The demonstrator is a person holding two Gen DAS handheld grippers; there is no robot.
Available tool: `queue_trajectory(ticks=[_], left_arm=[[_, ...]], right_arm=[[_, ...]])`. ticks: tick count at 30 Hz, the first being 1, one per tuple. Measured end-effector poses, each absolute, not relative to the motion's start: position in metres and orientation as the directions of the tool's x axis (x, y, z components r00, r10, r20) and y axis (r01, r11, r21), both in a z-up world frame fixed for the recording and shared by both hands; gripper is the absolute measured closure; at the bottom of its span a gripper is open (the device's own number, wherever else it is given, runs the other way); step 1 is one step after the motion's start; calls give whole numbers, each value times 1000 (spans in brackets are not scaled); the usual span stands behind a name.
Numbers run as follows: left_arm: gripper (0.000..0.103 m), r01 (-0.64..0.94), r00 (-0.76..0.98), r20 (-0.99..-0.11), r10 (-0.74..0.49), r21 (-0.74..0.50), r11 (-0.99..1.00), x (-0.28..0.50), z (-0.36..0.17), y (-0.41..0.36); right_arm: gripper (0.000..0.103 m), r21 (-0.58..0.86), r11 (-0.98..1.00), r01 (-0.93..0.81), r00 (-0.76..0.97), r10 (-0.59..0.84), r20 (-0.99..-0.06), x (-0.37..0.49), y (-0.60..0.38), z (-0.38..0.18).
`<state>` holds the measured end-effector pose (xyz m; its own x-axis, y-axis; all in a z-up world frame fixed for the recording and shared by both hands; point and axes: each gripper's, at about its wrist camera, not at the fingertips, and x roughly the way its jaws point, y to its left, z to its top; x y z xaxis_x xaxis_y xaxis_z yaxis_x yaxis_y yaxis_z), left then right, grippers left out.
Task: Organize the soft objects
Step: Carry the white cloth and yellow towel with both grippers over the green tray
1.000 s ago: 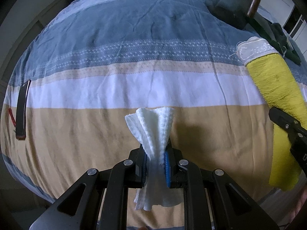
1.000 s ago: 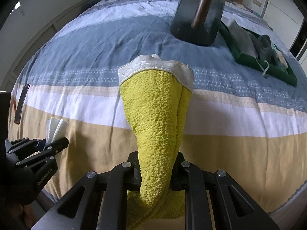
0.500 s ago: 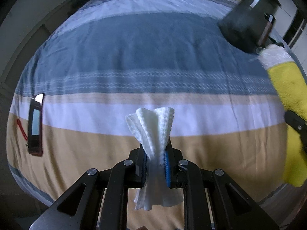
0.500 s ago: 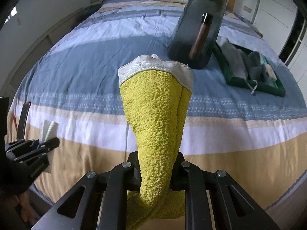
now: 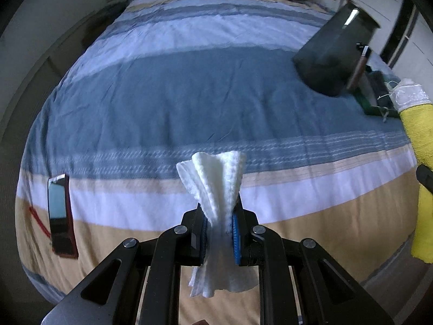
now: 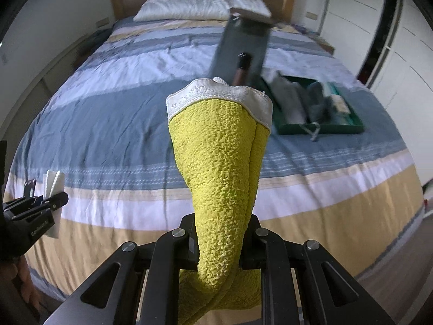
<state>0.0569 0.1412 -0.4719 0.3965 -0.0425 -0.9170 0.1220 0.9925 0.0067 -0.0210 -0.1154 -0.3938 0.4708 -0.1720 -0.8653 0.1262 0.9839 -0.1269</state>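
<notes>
Claws first: the left claw [image 5: 218, 227] is clamped on a white cloth [image 5: 216, 181], bunched between its blue pads, with ends fanning out above and hanging below. The right claw [image 6: 220, 239] is clamped on a yellow towel [image 6: 219, 162] with a white trim, whose heavier tail droops under the jaws.

Both cloths hang in the air above the near end of the striped bed [image 5: 167, 103], well apart from each other. Farther up the bed a green tray [image 6: 322, 128] already holds grey soft items, beside a dark container [image 6: 243, 51].

Risk, as I judge it: the towel's dangling tail could drag across the bedcover or snag the tray rim and slip from the pinch; the thin cloth could slide out.

Both claws point steeply downward toward the bedcover, side by side.
</notes>
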Motion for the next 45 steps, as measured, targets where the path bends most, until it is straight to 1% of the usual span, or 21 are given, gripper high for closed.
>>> queue_trajectory(ticks=[5,10,23,27,33,45], left_arm=[[91,133,411,-911,-41,15,991,60,-467,128],[91,134,415,-909,-34,25,991,58,-458,96],[91,285,436,-892,-117,13,958,83,-419,-54],[91,323,438,-886,-151,-2,946,96,-412,-104],[91,340,441,-877,-191,-34,940,120,-410,-164],[91,337,474,-856,-205,-39,941,183,-414,-239]], right_arm=[[87,-130,977,170,484,-198,-853,-29,-140,-388],[87,-108,971,215,488,-203,-849,-29,-177,-391],[86,-101,956,276,520,-237,-820,-4,-283,-375],[86,-95,956,277,526,-233,-818,10,-319,-374],[86,-97,961,259,534,-226,-815,36,-366,-377],[86,-107,972,211,560,-210,-802,103,-428,-398]])
